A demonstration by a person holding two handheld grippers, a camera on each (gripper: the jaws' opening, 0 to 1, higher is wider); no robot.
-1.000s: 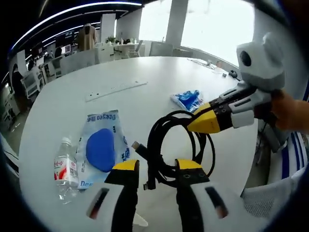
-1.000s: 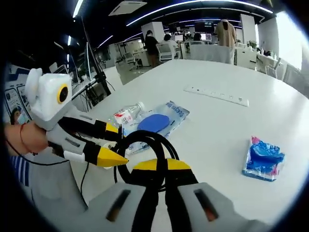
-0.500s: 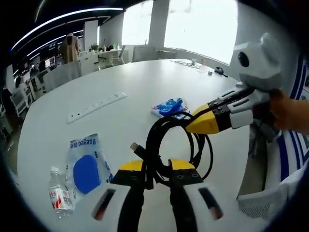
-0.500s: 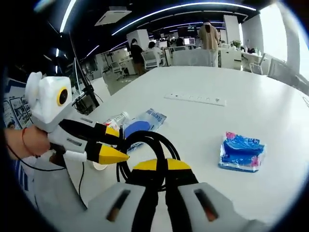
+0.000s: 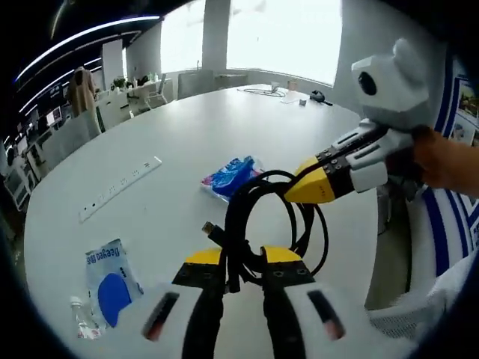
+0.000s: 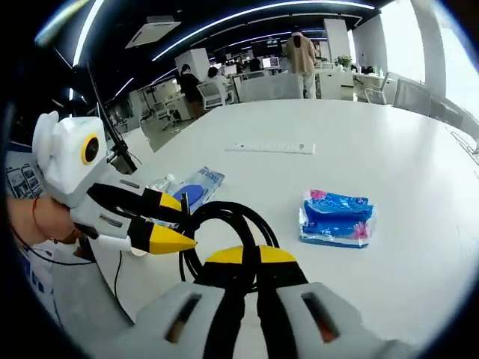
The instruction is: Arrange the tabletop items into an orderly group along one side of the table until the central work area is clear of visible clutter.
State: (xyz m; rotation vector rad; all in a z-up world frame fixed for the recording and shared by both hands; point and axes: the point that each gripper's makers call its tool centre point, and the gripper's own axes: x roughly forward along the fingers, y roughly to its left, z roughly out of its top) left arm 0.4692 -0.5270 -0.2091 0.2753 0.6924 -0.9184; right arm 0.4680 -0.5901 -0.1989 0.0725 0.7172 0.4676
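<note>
A coiled black cable [image 5: 251, 217] hangs above the white table [image 5: 179, 134], held from both sides. My left gripper [image 5: 241, 258] is shut on the bundle at the bottom of the coil. My right gripper [image 5: 296, 194] comes in from the right and is shut on the upper loop. In the right gripper view the cable [image 6: 224, 221] runs between my right gripper's [image 6: 251, 256] yellow jaws, and the left gripper [image 6: 179, 222] clamps it from the left. A blue packet [image 5: 228, 176] [image 6: 337, 218] lies on the table beyond the coil.
A white power strip [image 5: 120, 188] [image 6: 271, 148] lies further out. A clear pouch with a blue pad [image 5: 108, 280] [image 6: 196, 188] and a small water bottle [image 5: 78, 329] [image 6: 157, 183] sit near the table edge. Chairs, desks and people stand in the office behind.
My left gripper's jaws have drawn in onto the cable. Both views have swung with my hands, so the pouch, bottle and packet sit elsewhere in the picture. The right gripper keeps its hold.
</note>
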